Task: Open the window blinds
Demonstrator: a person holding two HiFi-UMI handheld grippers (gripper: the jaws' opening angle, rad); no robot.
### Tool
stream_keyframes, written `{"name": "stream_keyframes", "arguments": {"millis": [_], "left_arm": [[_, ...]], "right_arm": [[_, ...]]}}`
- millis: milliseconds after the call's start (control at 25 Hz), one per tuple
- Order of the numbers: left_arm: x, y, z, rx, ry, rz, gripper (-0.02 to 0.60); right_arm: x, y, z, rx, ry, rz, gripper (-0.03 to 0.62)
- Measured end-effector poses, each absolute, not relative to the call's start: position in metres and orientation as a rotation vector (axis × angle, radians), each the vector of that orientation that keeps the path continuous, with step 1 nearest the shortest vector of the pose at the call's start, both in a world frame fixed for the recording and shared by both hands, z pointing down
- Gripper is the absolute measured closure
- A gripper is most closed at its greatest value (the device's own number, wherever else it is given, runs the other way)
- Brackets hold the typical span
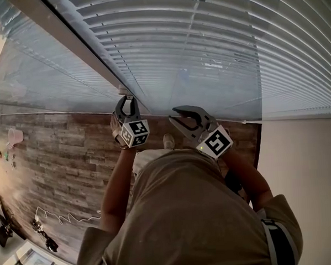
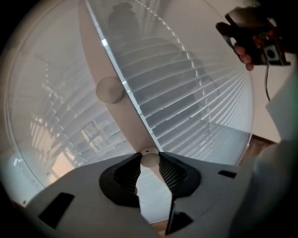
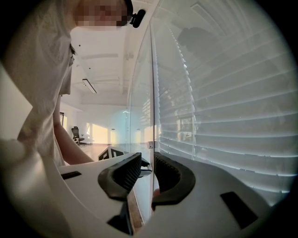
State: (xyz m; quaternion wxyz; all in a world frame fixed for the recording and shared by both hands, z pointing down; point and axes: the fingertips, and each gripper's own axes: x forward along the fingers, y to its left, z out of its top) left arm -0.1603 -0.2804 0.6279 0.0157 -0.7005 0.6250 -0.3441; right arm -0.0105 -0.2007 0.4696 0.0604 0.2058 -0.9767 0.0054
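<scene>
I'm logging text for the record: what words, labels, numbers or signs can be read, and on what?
None can be read.
The left gripper bears a cube with only a black-and-white square marker, no letters.
The right gripper has a cube with a like marker.
The blinds and the knob in the left gripper: no print.

Smooth white slats on the blinds (image 1: 216, 49), faint sheen, plastic or painted metal by the look. Glossy, mirror-like glass (image 1: 46, 80). Matt wood planks on the floor (image 1: 56, 157), rough weathered grain. Matt grey plastic on the left gripper (image 2: 149, 163), with black ribbed rubbery pads (image 2: 170, 173). Smooth, dull cream knob (image 2: 149, 159). Soft matt cloth shirt (image 1: 187, 222).
</scene>
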Motion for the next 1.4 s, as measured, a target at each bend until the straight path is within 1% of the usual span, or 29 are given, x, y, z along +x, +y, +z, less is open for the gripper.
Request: {"name": "stream_keyframes", "arguments": {"millis": [160,240,280,320,400,480,520,640,680,720,880,960,1000,1080,1240,1320,1400], "left_arm": [[-0.159,-0.277,0.641,-2.1,1.883,-1.141,0.446],[-0.158,-0.273,0.64,-2.208,1.919,-1.083,0.444],[-0.158,-0.268,0.639,-2.304,1.972,-1.002,0.403],[-0.158,-0.263,0.637,-2.411,2.041,-0.888,0.383],[-0.164,-0.256,0.636,-2.625,2.184,-0.593,0.37],[-0.172,-0.255,0.637,-2.836,2.312,-0.209,0.368],[-0.176,-0.256,0.637,-2.936,2.378,0.048,0.368],[-0.191,-0.26,0.643,-3.051,2.501,1.092,0.37],[-0.193,-0.26,0.647,-3.034,2.487,1.324,0.37],[-0.191,-0.259,0.651,-3.034,2.463,1.414,0.37],[-0.173,-0.254,0.64,-3.129,2.39,1.276,0.37],[-0.169,-0.257,0.637,-3.161,2.385,1.119,0.371],[-0.168,-0.259,0.639,-3.163,2.395,1.039,0.382],[-0.167,-0.261,0.641,-3.148,2.427,0.98,0.44],[-0.167,-0.265,0.633,-3.123,2.457,1.004,0.454],[-0.169,-0.269,0.631,-3.118,2.468,0.895,0.456],[-0.171,-0.271,0.637,-3.102,2.484,0.715,0.456]], "right_arm": [[-0.008,-0.198,0.481,0.625,-2.959,0.011,0.508],[-0.006,-0.197,0.48,0.627,-2.962,0.008,0.507],[-0.003,-0.195,0.479,0.629,-2.962,0.003,0.507],[-0.001,-0.194,0.48,0.633,-2.963,-0.001,0.507],[0.003,-0.193,0.483,0.645,-2.964,0.003,0.507],[0.005,-0.197,0.484,0.663,-2.964,0.02,0.507],[0.005,-0.199,0.484,0.67,-2.965,0.026,0.507],[0.009,-0.201,0.49,0.681,-2.966,0.03,0.507],[0.011,-0.199,0.495,0.683,-2.967,0.031,0.507],[0.014,-0.197,0.499,0.685,-2.968,0.032,0.507],[0.017,-0.191,0.491,0.68,-2.971,0.026,0.507],[0.014,-0.195,0.487,0.673,-2.971,0.021,0.507],[0.013,-0.197,0.487,0.671,-2.971,0.018,0.507],[0.014,-0.198,0.488,0.672,-2.973,0.018,0.507],[0.016,-0.202,0.48,0.685,-2.973,0.023,0.507],[0.014,-0.207,0.478,0.681,-2.974,0.023,0.507],[0.012,-0.208,0.484,0.674,-2.977,0.026,0.507]]}}
